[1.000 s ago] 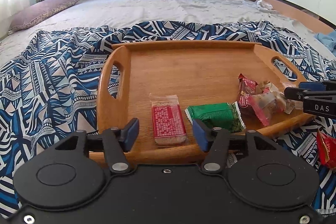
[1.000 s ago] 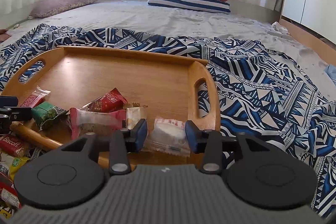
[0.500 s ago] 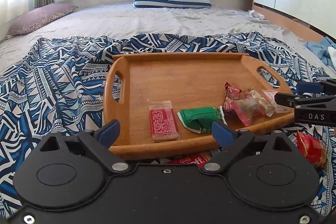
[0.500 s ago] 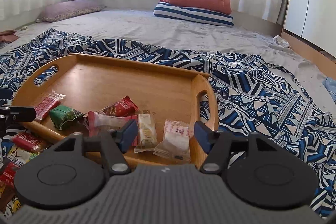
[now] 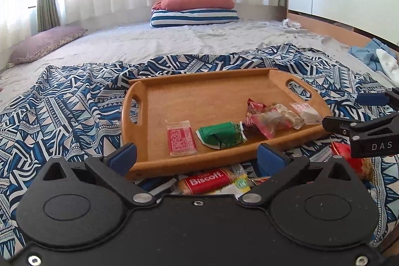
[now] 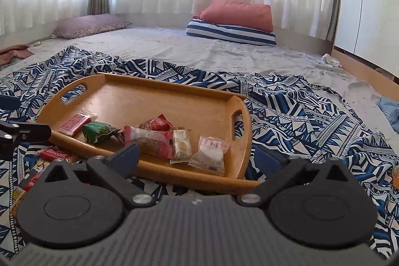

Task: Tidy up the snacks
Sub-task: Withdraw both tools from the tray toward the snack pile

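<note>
Both my left hand-held gripper (image 5: 197, 155) and right hand-held gripper (image 6: 195, 156) have just been opening and stand released, empty, because their snacks (image 6: 154, 138) now lie on the wooden tray (image 5: 212, 96); the Biscoff pack (image 5: 208, 182) waits on the bed beside it.

Bed (image 5: 199, 41) under grey sheet: patterned blue-white cloth (image 5: 62, 104) across its near part, striped pillow (image 5: 194, 18) topped by a red one well beyond the cloth, purple pillow (image 5: 45, 43) far left of it, light-blue fabric (image 5: 366, 55) at its right edge.
</note>
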`<state>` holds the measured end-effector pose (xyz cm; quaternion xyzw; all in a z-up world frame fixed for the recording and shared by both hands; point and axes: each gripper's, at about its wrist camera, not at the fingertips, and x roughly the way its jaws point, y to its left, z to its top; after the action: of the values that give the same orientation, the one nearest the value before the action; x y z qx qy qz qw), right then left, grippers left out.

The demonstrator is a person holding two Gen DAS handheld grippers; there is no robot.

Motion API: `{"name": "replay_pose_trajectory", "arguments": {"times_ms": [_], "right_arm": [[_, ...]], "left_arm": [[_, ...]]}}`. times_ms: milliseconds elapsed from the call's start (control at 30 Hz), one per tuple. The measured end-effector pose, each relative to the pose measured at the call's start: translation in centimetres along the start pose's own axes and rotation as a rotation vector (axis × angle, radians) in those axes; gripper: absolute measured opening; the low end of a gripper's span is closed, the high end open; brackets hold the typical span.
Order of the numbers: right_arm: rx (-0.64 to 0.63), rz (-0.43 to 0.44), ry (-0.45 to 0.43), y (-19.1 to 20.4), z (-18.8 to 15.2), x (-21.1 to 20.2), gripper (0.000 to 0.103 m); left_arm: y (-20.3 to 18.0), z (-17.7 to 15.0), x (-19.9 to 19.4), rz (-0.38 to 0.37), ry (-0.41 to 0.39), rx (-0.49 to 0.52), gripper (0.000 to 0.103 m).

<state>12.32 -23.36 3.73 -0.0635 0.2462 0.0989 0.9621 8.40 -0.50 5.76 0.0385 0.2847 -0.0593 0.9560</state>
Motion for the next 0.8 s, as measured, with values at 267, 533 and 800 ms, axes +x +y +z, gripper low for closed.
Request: {"name": "replay_pose_trajectory", "arguments": {"times_ms": [267,533,800], "right_arm": [[0.008,-0.009,-0.003,0.0,-1.9,-1.2,0.103],[0.03,-0.01,0.02,-0.3,-3.7,-1.5,0.103],[0.065,0.006,0.032,-0.5,-5.0,-1.4,0.103]], "left_arm": [[-0.8,-2.0,-1.8,-0.041,0.025,-0.006,0.103],[-1.4,-3.8,-3.5,-0.07,0.047,-0.017,0.103],[-1.9,-4.6,-4.9,-0.103,0.068,-0.053,0.103]]}}
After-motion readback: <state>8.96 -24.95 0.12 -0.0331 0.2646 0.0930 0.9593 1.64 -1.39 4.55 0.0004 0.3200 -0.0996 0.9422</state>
